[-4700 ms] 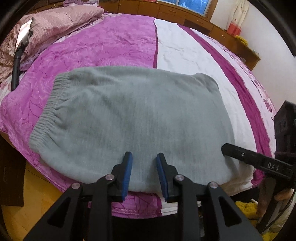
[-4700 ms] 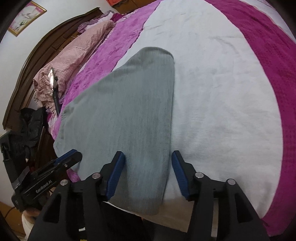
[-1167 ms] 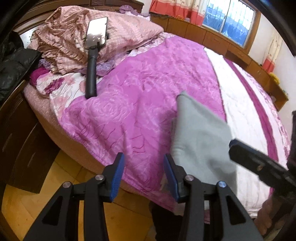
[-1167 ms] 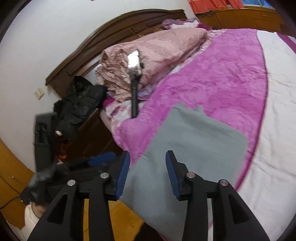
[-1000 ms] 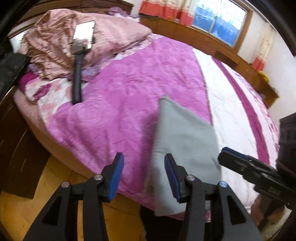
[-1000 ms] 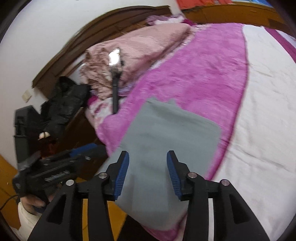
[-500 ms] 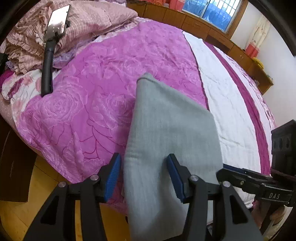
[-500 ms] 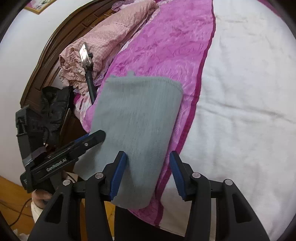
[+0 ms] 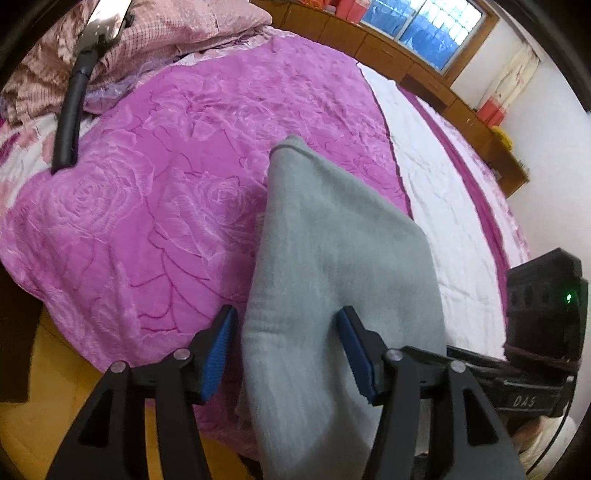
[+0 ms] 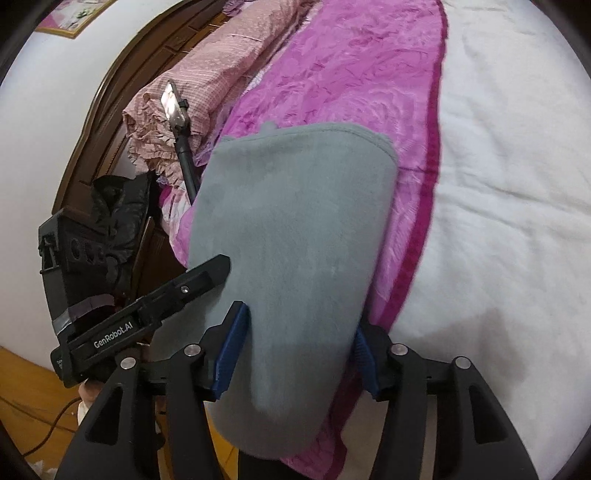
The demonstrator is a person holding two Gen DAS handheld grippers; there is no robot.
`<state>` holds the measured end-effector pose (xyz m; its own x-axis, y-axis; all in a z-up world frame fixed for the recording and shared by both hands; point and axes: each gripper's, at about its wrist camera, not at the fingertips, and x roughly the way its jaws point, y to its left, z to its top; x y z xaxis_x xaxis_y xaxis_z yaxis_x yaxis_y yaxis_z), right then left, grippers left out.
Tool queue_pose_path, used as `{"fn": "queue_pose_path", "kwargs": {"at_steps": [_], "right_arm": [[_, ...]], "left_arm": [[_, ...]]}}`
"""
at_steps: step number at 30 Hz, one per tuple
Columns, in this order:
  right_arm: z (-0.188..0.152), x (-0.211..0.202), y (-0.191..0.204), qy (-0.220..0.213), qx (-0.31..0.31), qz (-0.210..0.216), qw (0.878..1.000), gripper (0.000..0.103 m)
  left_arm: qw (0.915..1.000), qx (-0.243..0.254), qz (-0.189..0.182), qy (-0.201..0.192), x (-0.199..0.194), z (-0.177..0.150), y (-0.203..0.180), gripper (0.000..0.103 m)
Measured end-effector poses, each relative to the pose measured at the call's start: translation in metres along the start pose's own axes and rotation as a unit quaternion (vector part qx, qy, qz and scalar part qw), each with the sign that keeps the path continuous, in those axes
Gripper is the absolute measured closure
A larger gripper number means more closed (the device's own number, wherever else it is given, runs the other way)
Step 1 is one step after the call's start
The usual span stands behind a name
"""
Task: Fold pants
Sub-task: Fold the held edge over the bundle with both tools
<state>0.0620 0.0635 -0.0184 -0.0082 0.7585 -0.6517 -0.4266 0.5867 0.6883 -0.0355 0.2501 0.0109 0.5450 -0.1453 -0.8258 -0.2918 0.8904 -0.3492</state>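
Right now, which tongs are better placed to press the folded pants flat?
Probably the right tongs: open, straddling the grey pants squarely. The left tongs, also open, sit toward the left edge.

Both views are evenly and softly lit. Daylight is admitted through the window (image 9: 424, 33) at the top of the left wrist view, where the panes read bright blue. Glare is seen on the phone screen (image 10: 171, 101) near the bed's head end. Soft shadows are cast on the white sheet (image 10: 498, 325) at the bed's near edge. Straight lines are bowed by fisheye distortion, corners are vignetted black, and the grey pants (image 9: 332, 266) are slightly blurred.
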Motion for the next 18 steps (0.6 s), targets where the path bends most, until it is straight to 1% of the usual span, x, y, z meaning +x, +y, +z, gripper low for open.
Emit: {"fn": "queue_pose_path", "kwargs": {"at_steps": [1, 2, 3, 4, 5, 6, 7, 9, 13, 15, 18], "right_arm": [[0.001, 0.001, 0.002, -0.003, -0.005, -0.002, 1.0, 0.055], [0.001, 0.003, 0.005, -0.005, -0.012, -0.006, 1.0, 0.059], [0.002, 0.003, 0.007, -0.004, -0.016, -0.009, 1.0, 0.062], [0.002, 0.002, 0.009, -0.003, -0.019, -0.011, 1.0, 0.069], [0.003, 0.0, 0.012, -0.004, -0.021, -0.009, 1.0, 0.074], [0.004, -0.003, 0.014, -0.006, -0.026, -0.008, 1.0, 0.076], [0.004, -0.007, 0.018, -0.009, -0.034, -0.007, 0.999, 0.078], [0.005, -0.011, 0.022, -0.014, -0.041, -0.006, 0.999, 0.079], [0.005, -0.026, 0.028, -0.025, -0.054, -0.008, 0.998, 0.081], [0.005, -0.034, 0.029, -0.027, -0.057, -0.005, 0.998, 0.081], [0.006, -0.044, 0.032, -0.031, -0.061, -0.003, 0.998, 0.081]], "left_arm": [[0.9999, -0.005, -0.013, 0.0, 0.002, -0.001, 0.001, 0.044], [0.9995, -0.01, -0.03, -0.001, 0.003, -0.001, 0.002, 0.048], [0.9994, -0.014, -0.033, -0.003, 0.004, -0.001, 0.002, 0.049], [0.9992, -0.018, -0.034, -0.008, 0.003, -0.003, 0.003, 0.05], [0.9991, -0.021, -0.036, -0.014, 0.001, -0.004, 0.004, 0.054], [0.9989, -0.022, -0.036, -0.02, -0.001, -0.005, 0.003, 0.057], [0.9988, -0.021, -0.036, -0.026, -0.004, -0.006, 0.002, 0.059], [0.9983, -0.022, -0.039, -0.037, -0.012, -0.007, -0.001, 0.062], [0.9979, -0.022, -0.043, -0.043, -0.021, -0.01, -0.008, 0.066], [0.9976, -0.015, -0.043, -0.053, -0.027, -0.012, -0.018, 0.07], [0.9966, 0.004, -0.049, -0.067, -0.035, -0.012, -0.037, 0.07]]}}
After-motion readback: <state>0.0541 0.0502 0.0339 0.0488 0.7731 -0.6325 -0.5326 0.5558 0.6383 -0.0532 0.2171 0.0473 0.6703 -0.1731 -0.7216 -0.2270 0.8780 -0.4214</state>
